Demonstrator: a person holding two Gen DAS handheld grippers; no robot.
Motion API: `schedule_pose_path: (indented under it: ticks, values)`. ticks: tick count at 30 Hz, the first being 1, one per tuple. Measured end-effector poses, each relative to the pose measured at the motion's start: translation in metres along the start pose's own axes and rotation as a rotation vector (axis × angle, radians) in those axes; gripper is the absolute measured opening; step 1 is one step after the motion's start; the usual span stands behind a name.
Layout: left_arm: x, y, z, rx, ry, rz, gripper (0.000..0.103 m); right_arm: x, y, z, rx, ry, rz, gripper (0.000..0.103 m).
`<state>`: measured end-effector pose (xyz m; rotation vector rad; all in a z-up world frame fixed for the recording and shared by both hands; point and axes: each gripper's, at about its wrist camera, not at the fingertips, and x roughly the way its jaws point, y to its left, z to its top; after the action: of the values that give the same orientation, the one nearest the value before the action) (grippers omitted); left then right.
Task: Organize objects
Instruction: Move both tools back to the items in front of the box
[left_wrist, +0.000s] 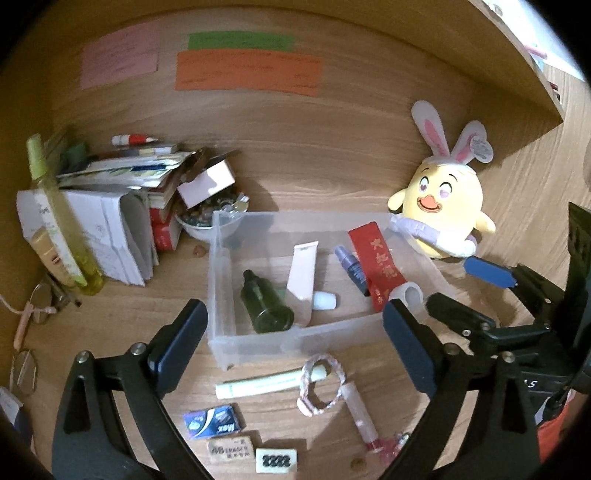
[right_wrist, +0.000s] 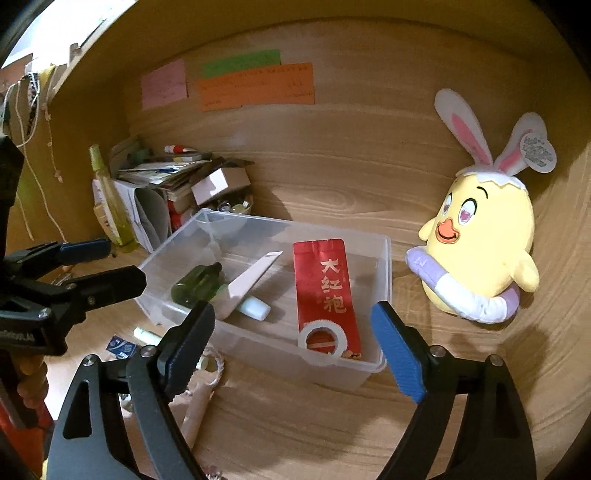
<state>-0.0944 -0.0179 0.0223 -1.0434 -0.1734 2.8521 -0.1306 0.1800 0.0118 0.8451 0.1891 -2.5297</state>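
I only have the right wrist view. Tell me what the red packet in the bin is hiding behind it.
Observer: A small dark blue spray bottle lies in the bin, against the left side of the red packet as the left wrist view shows it.
Operator: Now report what lies nearest that camera, in front of the bin.
Observer: Two erasers lie side by side, just below a small blue packet.
Operator: Check the far left edge too.
Observer: A pair of glasses lies there, near the foot of the tall green bottle.
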Motion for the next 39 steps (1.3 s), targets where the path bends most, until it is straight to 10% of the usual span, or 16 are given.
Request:
schedule_pose_path:
  ticks: [34, 39]
  values:
    - [-0.001, 0.058, -0.103, -0.094, 0.209, 0.103, 0.097, 0.017, 0.049, -0.063, -0.040, 0.148, 0.094, 0.083]
    - [-0.004, 0.067, -0.113, -0.109, 0.208, 0.129, 0.097, 0.026, 0.058, -0.069, -0.055, 0.190, 0.107, 0.067]
